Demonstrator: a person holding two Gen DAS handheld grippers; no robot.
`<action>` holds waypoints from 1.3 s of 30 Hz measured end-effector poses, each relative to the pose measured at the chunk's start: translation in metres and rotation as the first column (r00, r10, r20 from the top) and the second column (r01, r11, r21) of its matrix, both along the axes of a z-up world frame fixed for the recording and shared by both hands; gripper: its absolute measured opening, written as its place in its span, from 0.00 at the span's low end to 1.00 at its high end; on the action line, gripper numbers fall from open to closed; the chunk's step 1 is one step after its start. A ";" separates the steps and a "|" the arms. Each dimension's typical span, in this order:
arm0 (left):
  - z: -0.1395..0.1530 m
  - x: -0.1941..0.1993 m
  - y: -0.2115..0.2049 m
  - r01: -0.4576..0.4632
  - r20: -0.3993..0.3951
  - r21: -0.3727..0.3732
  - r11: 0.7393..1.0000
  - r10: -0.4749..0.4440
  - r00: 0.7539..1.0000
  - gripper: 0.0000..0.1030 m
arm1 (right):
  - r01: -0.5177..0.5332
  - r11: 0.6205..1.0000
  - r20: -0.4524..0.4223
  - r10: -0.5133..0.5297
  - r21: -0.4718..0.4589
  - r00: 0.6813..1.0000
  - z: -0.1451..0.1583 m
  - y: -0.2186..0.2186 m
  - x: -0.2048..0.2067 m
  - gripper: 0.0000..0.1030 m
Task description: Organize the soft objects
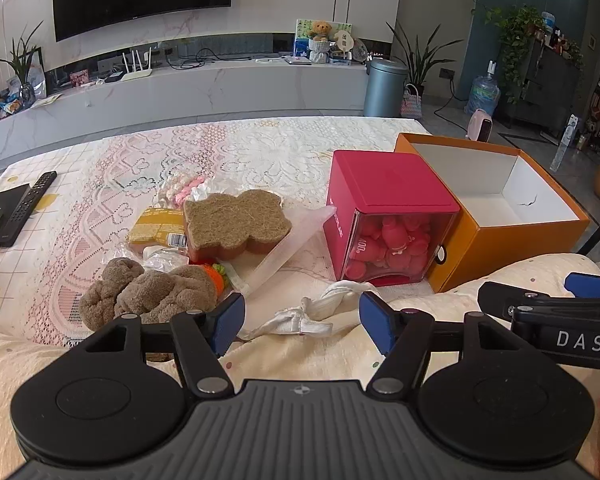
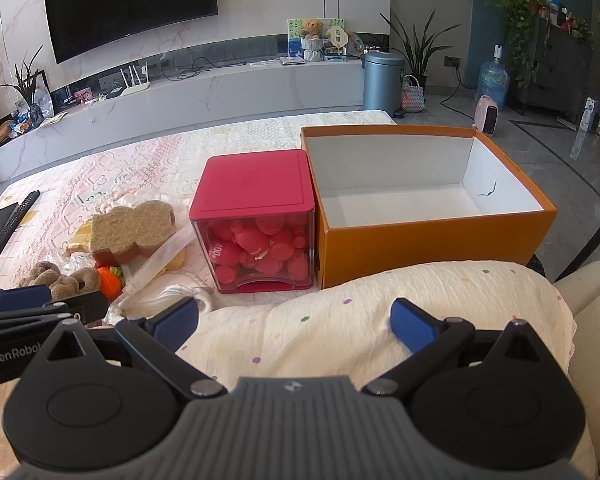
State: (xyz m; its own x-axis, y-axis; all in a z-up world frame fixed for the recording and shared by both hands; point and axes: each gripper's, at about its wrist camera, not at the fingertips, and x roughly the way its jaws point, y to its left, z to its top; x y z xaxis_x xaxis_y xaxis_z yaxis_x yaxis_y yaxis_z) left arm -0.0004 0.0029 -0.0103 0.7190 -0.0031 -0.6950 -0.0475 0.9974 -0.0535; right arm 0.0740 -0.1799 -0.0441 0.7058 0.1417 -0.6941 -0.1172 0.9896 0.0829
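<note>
soft things lie heaped on the lace tablecloth [image 1: 260, 148]: brown plush knot [image 1: 148, 292], fibre sponge [image 1: 236, 220], white cloth [image 1: 324, 308]. all look light and squashy; pinch each mid-bulge. left gripper [image 1: 302, 320] gapes empty above the cloth, right gripper [image 2: 296, 320] likewise, near the empty orange box [image 2: 432, 240].

A: Pretty bright overall, daylight washing over the lace tablecloth [image 1: 228, 152], blown out along its far edge. Soft shadows only.

B: Same here. Heavy fisheye bend though, TV [image 2: 130, 8] and marble ledge [image 2: 220, 92] curving, dark vignette in the corners. Sharp in the middle, slightly mushy toward the rims. Right side of the room dimmer, bluish.
</note>
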 end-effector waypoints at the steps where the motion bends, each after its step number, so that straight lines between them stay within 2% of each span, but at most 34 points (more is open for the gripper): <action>1: 0.000 0.000 0.000 0.000 0.000 -0.001 1.000 0.000 1.000 0.76 | 0.000 1.000 0.000 0.000 -0.001 1.000 0.000 0.000 0.000 0.97; 39: -0.005 -0.003 0.000 -0.002 -0.004 -0.005 1.000 0.002 1.000 0.75 | -0.010 0.999 0.002 0.010 -0.033 1.000 -0.001 0.009 0.000 0.97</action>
State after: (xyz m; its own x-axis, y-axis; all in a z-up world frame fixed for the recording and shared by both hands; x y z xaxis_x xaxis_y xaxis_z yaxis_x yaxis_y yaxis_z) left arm -0.0033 0.0032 -0.0149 0.7163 -0.0052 -0.6978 -0.0496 0.9971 -0.0584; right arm 0.0744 -0.1712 -0.0454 0.7056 0.1261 -0.6973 -0.1273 0.9906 0.0503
